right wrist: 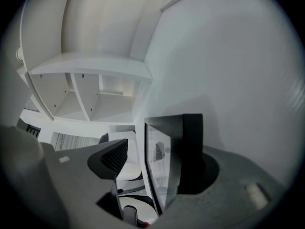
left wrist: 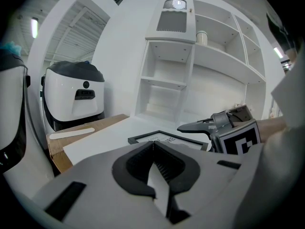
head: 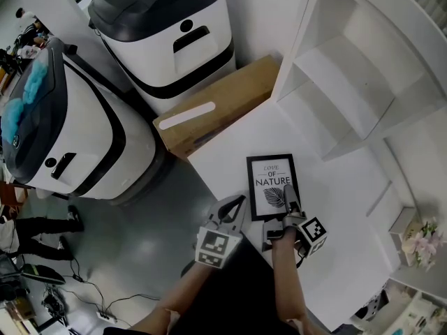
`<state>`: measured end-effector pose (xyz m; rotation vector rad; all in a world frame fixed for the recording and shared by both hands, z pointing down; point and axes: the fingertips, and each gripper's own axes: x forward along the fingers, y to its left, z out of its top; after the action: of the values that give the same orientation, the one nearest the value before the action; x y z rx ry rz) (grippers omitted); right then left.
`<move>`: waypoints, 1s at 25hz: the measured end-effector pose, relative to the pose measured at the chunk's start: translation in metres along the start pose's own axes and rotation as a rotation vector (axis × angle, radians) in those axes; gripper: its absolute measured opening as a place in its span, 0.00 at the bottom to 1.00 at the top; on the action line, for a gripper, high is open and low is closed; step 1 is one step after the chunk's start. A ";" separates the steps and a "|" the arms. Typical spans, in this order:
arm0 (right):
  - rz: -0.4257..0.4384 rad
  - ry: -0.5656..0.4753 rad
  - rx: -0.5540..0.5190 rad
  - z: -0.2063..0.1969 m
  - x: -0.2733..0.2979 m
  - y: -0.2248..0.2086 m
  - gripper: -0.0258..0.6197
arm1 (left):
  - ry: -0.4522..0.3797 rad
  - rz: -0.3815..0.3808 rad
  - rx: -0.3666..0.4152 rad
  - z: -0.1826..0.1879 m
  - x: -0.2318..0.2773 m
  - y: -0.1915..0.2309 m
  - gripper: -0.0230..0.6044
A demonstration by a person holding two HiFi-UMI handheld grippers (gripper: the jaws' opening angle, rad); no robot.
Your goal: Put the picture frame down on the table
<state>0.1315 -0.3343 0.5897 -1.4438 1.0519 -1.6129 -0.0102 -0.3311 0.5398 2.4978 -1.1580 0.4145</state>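
The picture frame lies flat on the white bench, near its front edge; the right gripper has its jaws apart, with the frame's near edge between them; the left gripper is closed and empty just beside it; the set-down looks done, with only drawing the right gripper clear left.
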 end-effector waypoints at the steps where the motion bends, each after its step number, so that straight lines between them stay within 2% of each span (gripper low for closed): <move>1: -0.008 0.002 0.003 0.000 0.000 0.000 0.51 | -0.002 0.000 -0.001 0.000 0.000 0.000 0.06; 15: -0.199 0.017 0.007 0.002 0.005 -0.011 0.61 | -0.020 0.004 -0.012 0.005 -0.002 0.003 0.06; 25: -0.288 0.055 0.033 -0.003 0.001 -0.018 0.63 | -0.042 -0.002 -0.020 0.012 -0.004 0.006 0.06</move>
<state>0.1291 -0.3274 0.6067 -1.5928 0.8728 -1.8716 -0.0155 -0.3370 0.5287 2.5016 -1.1698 0.3495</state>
